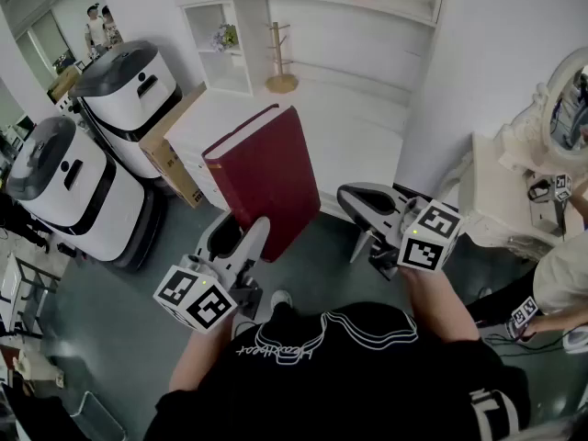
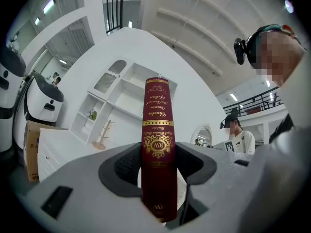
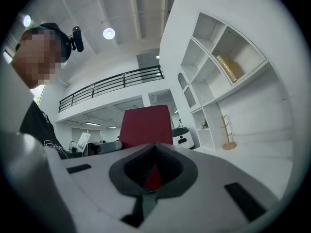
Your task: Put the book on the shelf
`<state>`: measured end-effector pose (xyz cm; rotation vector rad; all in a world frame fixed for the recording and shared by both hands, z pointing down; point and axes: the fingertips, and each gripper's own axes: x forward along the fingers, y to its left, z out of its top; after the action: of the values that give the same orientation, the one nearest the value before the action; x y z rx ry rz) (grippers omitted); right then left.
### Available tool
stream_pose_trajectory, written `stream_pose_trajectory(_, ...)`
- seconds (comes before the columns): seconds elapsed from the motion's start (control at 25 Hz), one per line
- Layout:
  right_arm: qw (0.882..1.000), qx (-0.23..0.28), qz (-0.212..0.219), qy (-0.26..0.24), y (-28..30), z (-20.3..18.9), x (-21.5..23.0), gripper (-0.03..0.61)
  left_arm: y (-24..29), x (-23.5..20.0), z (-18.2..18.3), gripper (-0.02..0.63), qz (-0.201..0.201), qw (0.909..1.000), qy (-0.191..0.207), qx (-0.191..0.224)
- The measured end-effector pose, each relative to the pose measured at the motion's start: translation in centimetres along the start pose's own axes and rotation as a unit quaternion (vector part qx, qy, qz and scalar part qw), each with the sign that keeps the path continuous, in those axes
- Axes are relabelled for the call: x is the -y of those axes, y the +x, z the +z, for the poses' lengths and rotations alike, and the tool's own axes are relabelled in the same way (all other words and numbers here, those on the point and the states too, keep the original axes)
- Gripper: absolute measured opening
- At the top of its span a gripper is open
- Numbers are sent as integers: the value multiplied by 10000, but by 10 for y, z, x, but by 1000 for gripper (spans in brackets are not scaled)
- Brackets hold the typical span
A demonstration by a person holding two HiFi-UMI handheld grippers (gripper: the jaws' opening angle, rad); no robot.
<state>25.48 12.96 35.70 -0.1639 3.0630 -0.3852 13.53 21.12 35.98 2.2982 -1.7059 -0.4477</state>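
A thick dark red book [image 1: 266, 177] with gold print on its spine stands upright in the air over the grey floor, in front of the white counter [image 1: 358, 127]. My left gripper [image 1: 241, 239] is shut on the book's lower end; in the left gripper view the spine [image 2: 158, 140] sits pressed between both pads. My right gripper [image 1: 347, 197] hovers to the book's right, shut and empty, apart from it. In the right gripper view the red cover [image 3: 146, 125] shows beyond the closed jaws. The white shelf [image 1: 303, 16] rises behind the counter, and its open compartments [image 3: 214, 62] also appear there.
Two white robots with dark tops [image 1: 119, 85] [image 1: 55, 191] stand at the left beside a cardboard box [image 1: 170, 159]. A wooden peg stand [image 1: 280, 58] sits on the counter. A white vanity with a mirror [image 1: 514, 182] and another person [image 1: 560, 283] are at the right.
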Motion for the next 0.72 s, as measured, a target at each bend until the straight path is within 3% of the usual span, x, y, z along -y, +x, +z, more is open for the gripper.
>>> stream_pose_trajectory(0.36,9999,-35,-145,65,32,-2,21,3,17,-38,10,209,-23,10000,-73,-52)
stream_pose_trajectory(0.72,9995,7,-325,60,106,-2,68,3,53,-117,31,209,-144,9998,-85,-106)
